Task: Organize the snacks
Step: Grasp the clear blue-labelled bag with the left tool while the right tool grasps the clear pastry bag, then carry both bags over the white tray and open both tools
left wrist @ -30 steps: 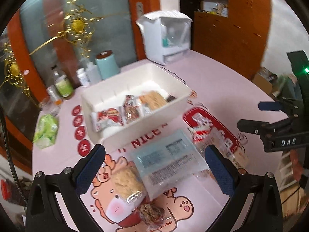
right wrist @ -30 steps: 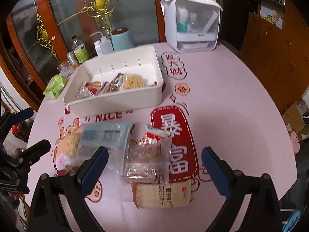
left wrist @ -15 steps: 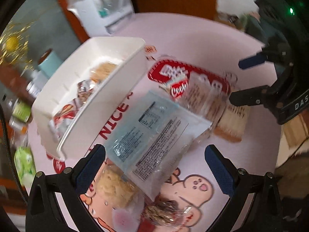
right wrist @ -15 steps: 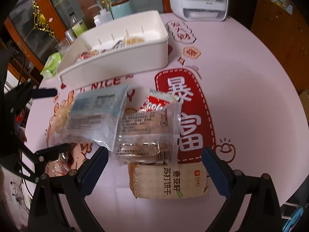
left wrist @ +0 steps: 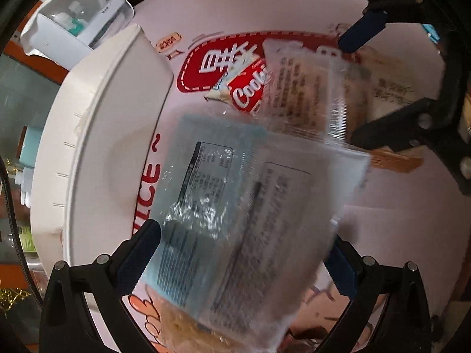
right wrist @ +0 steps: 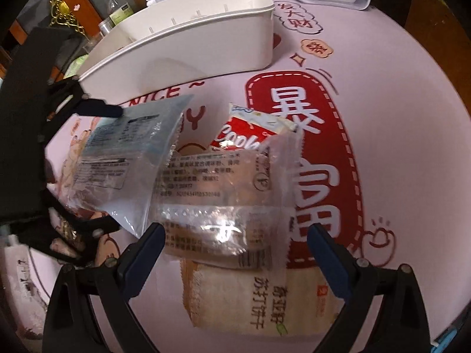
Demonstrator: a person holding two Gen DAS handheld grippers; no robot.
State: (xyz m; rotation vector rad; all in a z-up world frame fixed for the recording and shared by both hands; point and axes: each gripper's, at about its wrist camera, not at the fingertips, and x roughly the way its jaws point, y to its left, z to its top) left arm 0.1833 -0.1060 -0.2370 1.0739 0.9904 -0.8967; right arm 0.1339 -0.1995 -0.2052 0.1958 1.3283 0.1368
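Left wrist view: the left hand-held gripper (left wrist: 241, 253) is spread wide, its fingers straddling a pale blue snack packet (left wrist: 235, 206) lying label-up on the pink tabletop (left wrist: 294, 8), just beside the long wall of a white bin (left wrist: 97, 147). Nothing is pinched. Right wrist view: the right hand-held gripper (right wrist: 235, 250) is also spread, low over a clear wrapped biscuit pack (right wrist: 223, 203). That pack overlaps a red cookie packet (right wrist: 250, 132) and a tan cracker pack (right wrist: 265, 297) nearer the tabletop's front edge. The bin (right wrist: 206, 44) sits toward the far edge, already holding a few snacks.

Both grippers look poised to pick up loose packets. The next move likely calls for closing on a packet's edges, lifting clear of its neighbours, then carrying it over the bin's rim.

Both grippers angle steeply down at the pile, tips close to each other.
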